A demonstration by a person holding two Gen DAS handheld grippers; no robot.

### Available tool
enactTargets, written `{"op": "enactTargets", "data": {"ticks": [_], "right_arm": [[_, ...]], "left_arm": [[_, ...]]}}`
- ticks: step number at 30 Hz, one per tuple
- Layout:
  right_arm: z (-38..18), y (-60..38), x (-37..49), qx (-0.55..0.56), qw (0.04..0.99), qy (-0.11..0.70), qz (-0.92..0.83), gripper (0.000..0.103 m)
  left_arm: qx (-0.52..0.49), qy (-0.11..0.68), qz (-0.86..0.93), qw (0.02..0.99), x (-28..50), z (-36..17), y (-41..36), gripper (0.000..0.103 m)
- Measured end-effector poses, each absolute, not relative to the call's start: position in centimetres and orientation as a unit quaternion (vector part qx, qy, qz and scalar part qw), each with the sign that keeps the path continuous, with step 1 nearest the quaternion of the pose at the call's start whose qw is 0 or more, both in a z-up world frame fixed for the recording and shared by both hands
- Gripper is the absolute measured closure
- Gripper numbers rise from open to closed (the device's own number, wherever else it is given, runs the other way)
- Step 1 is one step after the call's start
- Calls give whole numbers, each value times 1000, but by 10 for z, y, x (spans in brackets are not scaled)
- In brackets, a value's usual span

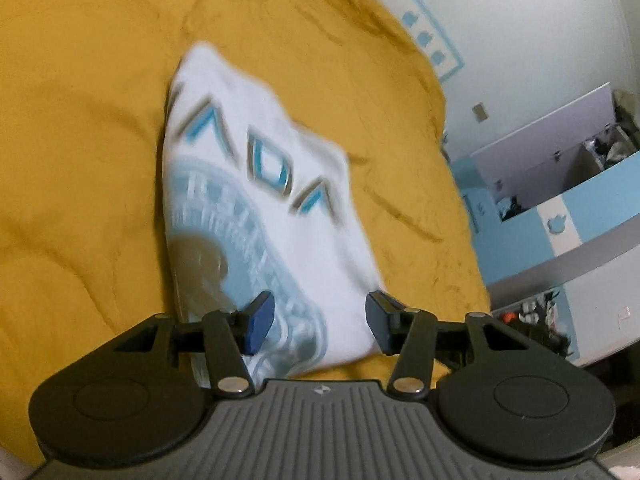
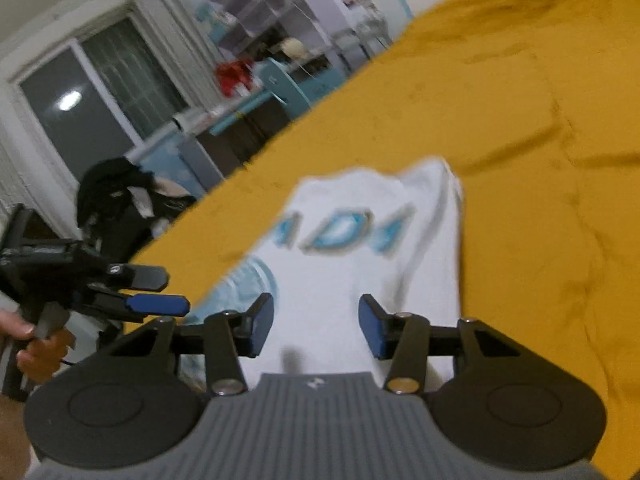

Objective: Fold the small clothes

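Observation:
A small white shirt (image 1: 240, 140) with blue letters and a round blue print lies folded into a narrow shape on a mustard-yellow bedcover (image 1: 80, 120). My left gripper (image 1: 320, 326) hovers open over the shirt's near end, with nothing between its blue pads. In the right wrist view the same shirt (image 2: 360, 264) stretches away from my right gripper (image 2: 316, 328), which is also open above the cloth, its pads not pressing on anything. The left gripper (image 2: 160, 290) shows at the left of that view, off the bedcover (image 2: 520, 120), held by a hand (image 2: 36, 352).
The bed's edge runs along the right in the left wrist view, with a blue-and-white cabinet (image 1: 560, 216) beyond it. In the right wrist view a dark pile of clothes (image 2: 120, 200), a window (image 2: 80, 108) and shelves (image 2: 260, 12) lie past the bed's left edge.

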State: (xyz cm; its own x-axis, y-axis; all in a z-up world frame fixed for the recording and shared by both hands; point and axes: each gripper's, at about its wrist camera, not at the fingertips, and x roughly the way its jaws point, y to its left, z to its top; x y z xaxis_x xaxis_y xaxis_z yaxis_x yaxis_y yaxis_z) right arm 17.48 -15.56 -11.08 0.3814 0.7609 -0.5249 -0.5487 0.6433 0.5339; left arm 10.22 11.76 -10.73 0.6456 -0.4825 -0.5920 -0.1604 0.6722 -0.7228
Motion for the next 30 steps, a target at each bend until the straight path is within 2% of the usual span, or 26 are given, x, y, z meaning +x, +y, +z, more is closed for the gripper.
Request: {"op": "enactTargets", "data": {"ticks": [2, 4, 6, 8, 9, 11, 12, 17, 19, 25, 27, 28, 29, 30], "right_arm": [[-125, -159, 175, 118, 825, 400, 383, 77], [-133, -162, 174, 121, 825, 399, 382, 78], [-136, -168, 176, 148, 820, 405, 377, 78], [-139, -172, 185, 176, 812, 415, 372, 78], [-137, -175, 187, 193, 807, 418, 369, 77], [-129, -170, 190, 209, 804, 411, 375, 65], [-122, -167, 191, 208, 806, 402, 381, 63], [-96, -141, 235, 218, 808, 370, 404, 61], [-95, -127, 266, 223, 805, 366, 411, 55], [-135, -93, 349, 286, 789, 405, 361, 52], [-158, -90, 368, 319, 771, 440, 334, 55], [-165, -90, 374, 324, 768, 449, 322, 61], [-172, -92, 378, 328, 766, 456, 314, 73], [-178, -95, 382, 338, 760, 463, 306, 77]], "left_arm": [[-403, 408, -89, 814, 95, -122, 119, 44], [-432, 394, -86, 807, 89, -133, 124, 45], [-451, 385, -87, 801, 80, -136, 134, 53], [-467, 385, -91, 791, 80, -134, 139, 54], [-475, 386, -96, 785, 82, -132, 142, 54], [-477, 380, -110, 785, 93, -119, 155, 53], [-465, 370, -106, 797, 101, -110, 163, 52], [-427, 322, -103, 839, 163, -85, 208, 47], [-436, 321, -111, 833, 193, -93, 225, 46], [-460, 373, -61, 804, 274, -148, 257, 45], [-476, 373, -48, 795, 284, -164, 262, 50], [-474, 370, -42, 798, 286, -169, 264, 53], [-474, 370, -35, 798, 287, -175, 265, 58], [-476, 375, -33, 795, 287, -182, 266, 61]]}}
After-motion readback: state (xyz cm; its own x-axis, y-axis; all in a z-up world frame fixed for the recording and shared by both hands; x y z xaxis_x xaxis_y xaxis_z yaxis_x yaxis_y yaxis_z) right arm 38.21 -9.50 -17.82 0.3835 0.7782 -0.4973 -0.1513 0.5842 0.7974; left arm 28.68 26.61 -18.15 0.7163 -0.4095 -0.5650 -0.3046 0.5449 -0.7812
